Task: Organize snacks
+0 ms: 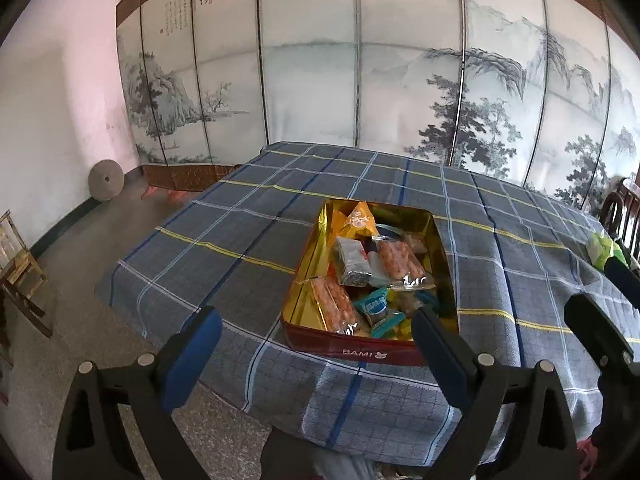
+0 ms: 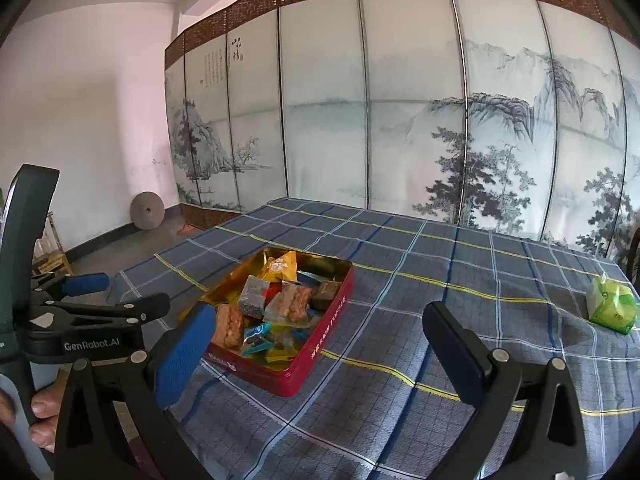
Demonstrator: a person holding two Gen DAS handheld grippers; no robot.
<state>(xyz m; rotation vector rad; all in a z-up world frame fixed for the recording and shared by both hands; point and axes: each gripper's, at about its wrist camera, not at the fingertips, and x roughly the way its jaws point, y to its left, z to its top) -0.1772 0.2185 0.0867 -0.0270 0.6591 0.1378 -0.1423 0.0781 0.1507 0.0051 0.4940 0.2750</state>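
Note:
A red tin with a gold inside [image 1: 360,350] [image 2: 320,354] sits near the front edge of the plaid-covered table [image 1: 240,240] [image 2: 480,280]. It holds several wrapped snacks: an orange pouch [image 1: 358,220] [image 2: 280,268], clear packs of orange crackers [image 1: 400,260] [image 2: 290,300], a grey bar [image 1: 352,262], a teal packet [image 1: 376,310] [image 2: 256,334]. A green packet [image 1: 604,250] [image 2: 612,306] lies alone at the table's right. My left gripper [image 1: 316,328] hangs open just in front of the tin, empty. My right gripper [image 2: 316,332] is open and empty, to the tin's right.
A painted folding screen [image 1: 360,80] [image 2: 400,120] stands behind the table. A round stone disc [image 1: 106,180] [image 2: 147,210] leans on the wall at the left. A wooden chair [image 1: 20,272] is on the floor at the left, another chair [image 1: 618,208] at the right.

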